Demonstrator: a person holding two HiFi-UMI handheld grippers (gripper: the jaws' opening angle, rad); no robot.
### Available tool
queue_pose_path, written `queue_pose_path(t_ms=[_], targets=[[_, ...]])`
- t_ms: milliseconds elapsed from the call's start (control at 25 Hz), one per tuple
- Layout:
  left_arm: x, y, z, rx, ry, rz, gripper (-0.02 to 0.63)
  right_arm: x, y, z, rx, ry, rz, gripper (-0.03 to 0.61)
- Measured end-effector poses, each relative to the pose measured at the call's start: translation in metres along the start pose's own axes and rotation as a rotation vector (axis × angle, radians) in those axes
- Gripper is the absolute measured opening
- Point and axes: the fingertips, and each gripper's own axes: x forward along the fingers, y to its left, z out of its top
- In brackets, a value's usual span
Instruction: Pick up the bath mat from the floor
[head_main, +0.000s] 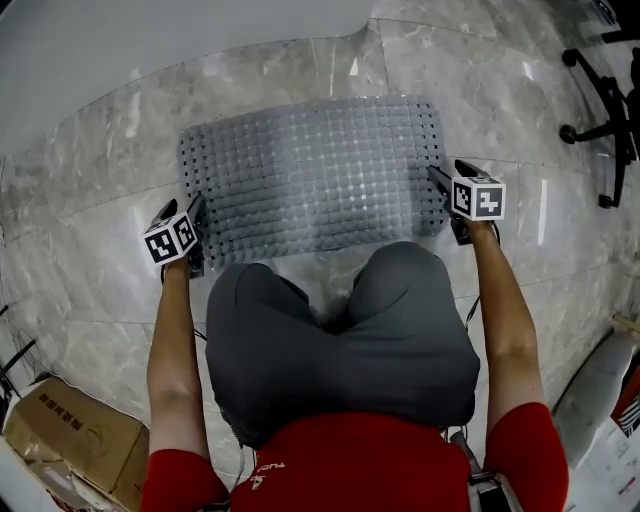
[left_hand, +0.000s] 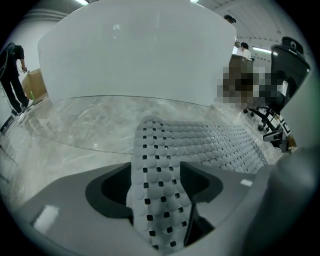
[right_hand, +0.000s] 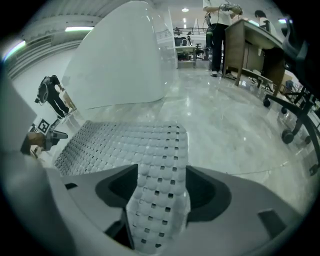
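While the person crouches over it, grey-clad knees at its near long edge, the bath mat lies spread on the marble floor, its far long edge toward a white curved panel. Mat is translucent grey, pebbled, with rows of small square holes. Left gripper sits at the mat's left short edge, toward the near corner; right gripper sits at the right short edge, likewise toward the near side. Both point steeply down at the floor. In the left gripper view the jaws of the left gripper stand spread, and a strip of the mat humps up from the floor and runs between them; the rest lies flat, off to the right. In the right gripper view the right gripper shows the same: jaws wide apart, a strip of mat rising between them, not pinched, the rest flat to the left. A cardboard box sits behind the person's left arm. An office chair base stands well off to the right.
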Motion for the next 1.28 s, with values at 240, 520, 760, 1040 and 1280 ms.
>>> queue_pose_path(t_ms=[240, 520, 760, 1040, 1280], targets=[[0.018, 0.007, -0.025, -0.002, 0.087, 0.015, 0.299, 0.027, -0.017, -0.02, 0.018, 0.08, -0.023, 0.273], [0.03, 0.011, -0.036, -0.028, 0.117, 0.033, 0.308, 0.047, -0.024, -0.037, 0.048, 0.141, -0.036, 0.278], [0.035, 0.018, -0.042, -0.086, 0.142, 0.022, 0.351, 0.052, -0.027, -0.041, 0.08, 0.144, -0.025, 0.281], [0.034, 0.009, -0.04, 0.002, 0.168, 0.02, 0.317, 0.051, -0.022, -0.038, 0.076, 0.131, -0.035, 0.279], [0.035, -0.013, -0.036, 0.028, 0.149, -0.042, 0.162, 0.052, 0.0, -0.034, 0.127, 0.116, 0.062, 0.121]])
